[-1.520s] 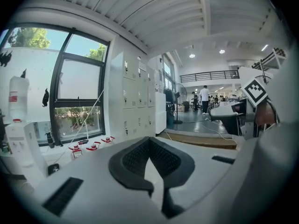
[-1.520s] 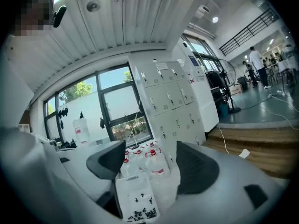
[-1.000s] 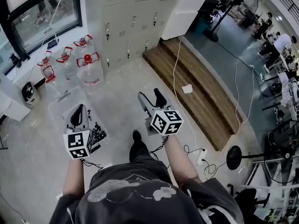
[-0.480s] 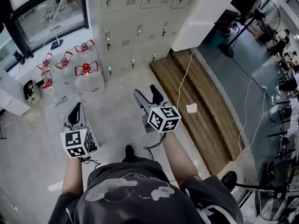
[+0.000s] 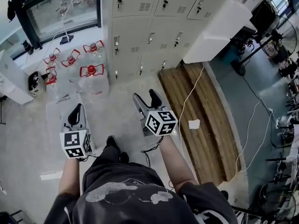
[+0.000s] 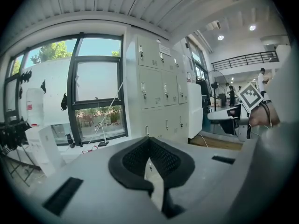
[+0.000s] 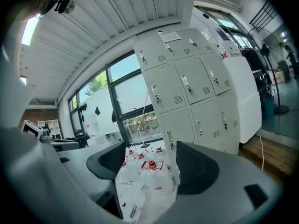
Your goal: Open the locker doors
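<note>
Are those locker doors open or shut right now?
Shut: every locker door in view lies flush with its neighbours, none swung out.

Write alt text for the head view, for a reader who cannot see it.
Seen from above, a person holds two grippers over a pale floor, short of grey lockers whose visible doors are all shut; the left gripper has its fingers together, the right gripper has them apart, empty. Red-capped water jugs stand left of the lockers, a wooden platform right.

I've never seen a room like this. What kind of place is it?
Probably a workplace, maybe a workshop or lab. There's a wall of grey lockers with small handles, and big water jugs with red caps stand on the floor.
</note>
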Action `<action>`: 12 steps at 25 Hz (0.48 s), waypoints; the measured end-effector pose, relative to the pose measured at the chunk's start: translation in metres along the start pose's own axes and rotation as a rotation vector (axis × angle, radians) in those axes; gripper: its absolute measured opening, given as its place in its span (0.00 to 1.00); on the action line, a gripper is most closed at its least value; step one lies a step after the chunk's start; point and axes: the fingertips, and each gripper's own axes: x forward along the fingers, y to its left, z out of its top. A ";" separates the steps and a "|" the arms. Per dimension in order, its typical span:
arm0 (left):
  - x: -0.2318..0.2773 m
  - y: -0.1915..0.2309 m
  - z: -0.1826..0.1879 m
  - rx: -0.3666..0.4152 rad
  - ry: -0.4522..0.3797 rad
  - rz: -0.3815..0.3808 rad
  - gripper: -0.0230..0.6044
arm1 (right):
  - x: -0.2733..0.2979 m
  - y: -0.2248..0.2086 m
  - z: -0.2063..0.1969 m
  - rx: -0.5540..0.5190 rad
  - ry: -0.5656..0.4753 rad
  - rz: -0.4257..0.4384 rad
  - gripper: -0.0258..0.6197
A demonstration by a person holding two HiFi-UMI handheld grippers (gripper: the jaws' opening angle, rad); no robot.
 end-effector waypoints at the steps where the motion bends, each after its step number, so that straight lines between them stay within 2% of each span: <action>1: 0.006 0.001 -0.002 0.001 0.007 0.001 0.05 | 0.005 -0.002 -0.003 0.004 0.010 0.002 0.54; 8: 0.081 0.002 -0.008 -0.029 0.032 -0.020 0.05 | 0.049 -0.036 -0.009 0.012 0.065 0.001 0.54; 12: 0.134 0.013 -0.003 -0.030 0.040 -0.036 0.05 | 0.096 -0.056 0.001 -0.004 0.087 -0.004 0.54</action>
